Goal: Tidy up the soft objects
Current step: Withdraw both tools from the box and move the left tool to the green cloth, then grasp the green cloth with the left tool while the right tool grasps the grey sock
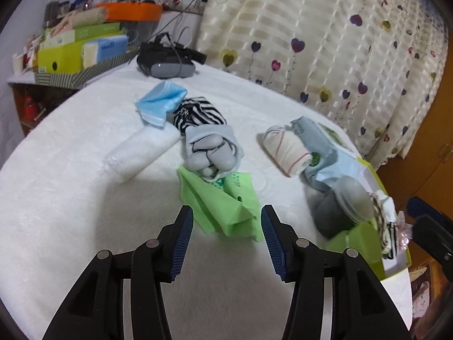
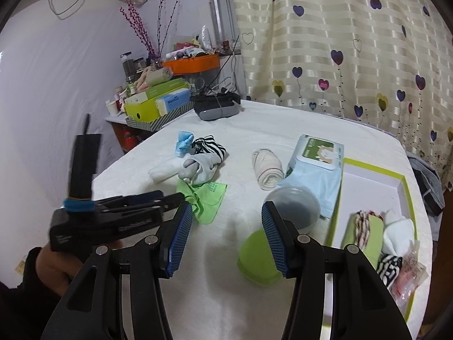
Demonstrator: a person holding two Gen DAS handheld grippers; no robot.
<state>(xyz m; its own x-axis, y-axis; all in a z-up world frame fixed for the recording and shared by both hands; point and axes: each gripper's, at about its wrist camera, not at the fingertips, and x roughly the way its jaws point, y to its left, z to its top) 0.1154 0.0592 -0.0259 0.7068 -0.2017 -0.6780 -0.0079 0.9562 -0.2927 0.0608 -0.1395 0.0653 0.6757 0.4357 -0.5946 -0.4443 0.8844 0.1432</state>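
The green cloth (image 1: 223, 206) lay crumpled on the white bed (image 1: 70, 198), at twelve o'clock from the left gripper (image 1: 227, 223), whose fingers (image 1: 184, 243) stood spread and empty. It looked light and limp; pinching a raised fold seemed best. The right gripper (image 2: 227, 221) also gaped, holding nothing.

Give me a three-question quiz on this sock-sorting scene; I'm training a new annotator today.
1. True or false: the left gripper has its jaws shut on the green cloth.
2. Which lies directly beside the wet wipes pack?
A. rolled cream sock
B. blue face mask
C. headset
3. Fill in: sorted items already lie in the green-rimmed ____.

Key: 1 false, the jaws are open and short of the cloth; 2 A; 3 box.
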